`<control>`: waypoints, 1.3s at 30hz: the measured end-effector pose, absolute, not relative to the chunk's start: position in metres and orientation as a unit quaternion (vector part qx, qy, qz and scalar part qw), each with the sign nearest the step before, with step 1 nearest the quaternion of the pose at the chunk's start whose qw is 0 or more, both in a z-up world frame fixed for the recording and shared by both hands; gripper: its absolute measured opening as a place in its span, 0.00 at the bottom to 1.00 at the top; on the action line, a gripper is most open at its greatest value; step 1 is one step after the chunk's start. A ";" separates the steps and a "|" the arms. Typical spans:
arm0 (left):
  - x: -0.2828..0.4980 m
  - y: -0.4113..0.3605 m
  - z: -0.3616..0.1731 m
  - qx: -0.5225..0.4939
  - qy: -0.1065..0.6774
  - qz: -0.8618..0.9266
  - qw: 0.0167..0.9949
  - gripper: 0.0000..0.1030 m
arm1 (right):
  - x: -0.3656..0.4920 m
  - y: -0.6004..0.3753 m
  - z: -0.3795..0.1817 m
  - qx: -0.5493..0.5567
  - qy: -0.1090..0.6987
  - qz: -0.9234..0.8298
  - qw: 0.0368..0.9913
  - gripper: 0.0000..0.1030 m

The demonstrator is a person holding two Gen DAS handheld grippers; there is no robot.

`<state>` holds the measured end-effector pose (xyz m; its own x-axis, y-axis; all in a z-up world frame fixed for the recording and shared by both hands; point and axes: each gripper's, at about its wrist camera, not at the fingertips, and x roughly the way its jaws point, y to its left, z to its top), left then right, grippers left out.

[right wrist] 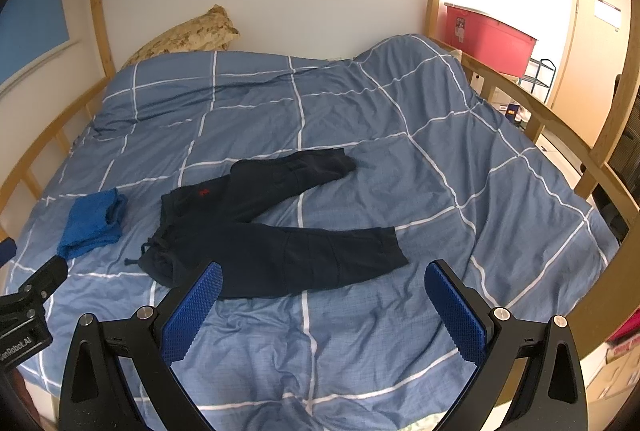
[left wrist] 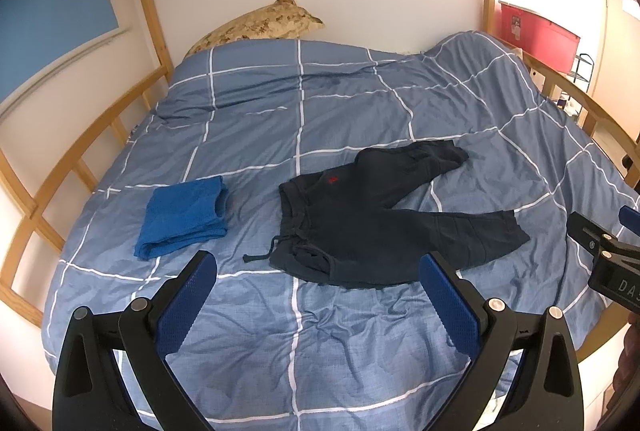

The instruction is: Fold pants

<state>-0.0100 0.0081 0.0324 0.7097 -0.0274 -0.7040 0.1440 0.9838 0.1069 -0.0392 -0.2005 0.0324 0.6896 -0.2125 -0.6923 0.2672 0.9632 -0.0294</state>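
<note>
Dark navy pants (left wrist: 372, 219) with a small red logo lie spread on the blue checked duvet (left wrist: 280, 103), waistband and drawstring to the left, the two legs splayed apart to the right. They also show in the right wrist view (right wrist: 256, 235). My left gripper (left wrist: 318, 267) is open and empty, hovering above the duvet just in front of the waistband. My right gripper (right wrist: 324, 275) is open and empty, above the near leg. The right gripper's body shows at the right edge of the left wrist view (left wrist: 608, 255).
A folded bright blue garment (left wrist: 184, 217) lies left of the pants. A patterned tan pillow (left wrist: 260, 25) sits at the head of the bed. Wooden bed rails (left wrist: 60, 167) run along both sides. A red bin (right wrist: 488, 35) stands beyond the right rail.
</note>
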 end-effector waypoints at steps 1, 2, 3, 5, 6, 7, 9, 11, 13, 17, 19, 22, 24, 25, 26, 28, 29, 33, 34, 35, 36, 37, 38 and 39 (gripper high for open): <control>-0.010 0.008 0.032 0.077 0.378 -0.047 0.921 1.00 | -0.039 -0.201 0.032 0.037 0.372 -0.131 0.918 0.99; -0.010 0.008 0.033 0.077 0.379 -0.047 0.921 1.00 | -0.039 -0.200 0.033 0.037 0.372 -0.130 0.918 0.99; -0.009 0.006 0.032 0.077 0.380 -0.046 0.921 1.00 | -0.039 -0.200 0.033 0.037 0.372 -0.130 0.918 0.99; -0.006 0.003 0.033 0.077 0.382 -0.045 0.920 1.00 | -0.038 -0.200 0.033 0.036 0.373 -0.130 0.918 0.99; -0.003 0.000 0.033 0.077 0.384 -0.045 0.919 1.00 | -0.038 -0.200 0.034 0.036 0.374 -0.129 0.918 0.99; -0.001 -0.002 0.033 0.079 0.384 -0.043 0.919 1.00 | -0.038 -0.200 0.035 0.037 0.375 -0.128 0.917 0.99; 0.004 -0.008 0.032 0.081 0.384 -0.046 0.919 1.00 | -0.035 -0.202 0.034 0.038 0.377 -0.125 0.917 0.99; 0.010 -0.014 0.029 0.085 0.381 -0.047 0.919 1.00 | -0.031 -0.207 0.030 0.038 0.378 -0.124 0.917 0.99; 0.018 -0.022 0.025 0.093 0.380 -0.051 0.919 1.00 | -0.022 -0.211 0.020 0.037 0.382 -0.126 0.915 0.99; 0.039 -0.031 0.015 0.085 0.392 -0.072 0.913 1.00 | -0.001 -0.219 0.009 0.041 0.399 -0.126 0.907 0.99; 0.052 -0.034 0.011 0.078 0.400 -0.085 0.909 1.00 | 0.010 -0.222 0.006 0.040 0.407 -0.131 0.903 0.99; 0.071 -0.042 0.004 0.082 0.401 -0.100 0.907 1.00 | 0.025 -0.227 0.001 0.042 0.414 -0.144 0.898 0.97; 0.084 -0.050 -0.003 0.090 0.398 -0.107 0.907 1.00 | 0.035 -0.232 -0.002 0.047 0.416 -0.148 0.896 0.95; 0.090 -0.055 -0.008 0.094 0.399 -0.113 0.905 1.00 | 0.039 -0.234 -0.004 0.047 0.416 -0.151 0.896 0.94; 0.095 -0.060 -0.013 0.097 0.400 -0.116 0.904 1.00 | 0.043 -0.237 -0.007 0.044 0.414 -0.155 0.896 0.91; 0.103 -0.070 -0.023 0.104 0.404 -0.122 0.901 1.00 | 0.053 -0.243 -0.016 0.036 0.415 -0.165 0.894 0.89; 0.107 -0.077 -0.029 0.107 0.406 -0.123 0.899 1.00 | 0.057 -0.248 -0.020 0.036 0.417 -0.170 0.892 0.87; 0.124 -0.104 -0.051 0.114 0.416 -0.111 0.895 1.00 | 0.074 -0.274 -0.045 0.048 0.434 -0.171 0.883 0.82; 0.129 -0.114 -0.057 0.115 0.418 -0.106 0.895 1.00 | 0.077 -0.280 -0.051 0.049 0.437 -0.169 0.882 0.82; 0.133 -0.121 -0.063 0.116 0.420 -0.101 0.894 1.00 | 0.082 -0.289 -0.061 0.050 0.442 -0.164 0.881 0.80; 0.136 -0.128 -0.068 0.118 0.422 -0.097 0.893 1.00 | 0.086 -0.295 -0.069 0.050 0.447 -0.158 0.879 0.77; 0.140 -0.134 -0.074 0.119 0.427 -0.094 0.891 1.00 | 0.090 -0.302 -0.077 0.051 0.453 -0.151 0.877 0.75; 0.145 -0.143 -0.081 0.119 0.434 -0.090 0.889 1.00 | 0.094 -0.310 -0.086 0.052 0.460 -0.146 0.874 0.72; 0.150 -0.152 -0.089 0.116 0.441 -0.089 0.886 1.00 | 0.098 -0.318 -0.094 0.053 0.468 -0.144 0.870 0.70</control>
<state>0.1498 -0.1525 -0.0892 0.5960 -0.0547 -0.8011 0.2596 0.9572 0.1277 0.0982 -0.3180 -0.0942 0.5208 -0.2010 -0.8297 0.2998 0.9531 -0.0427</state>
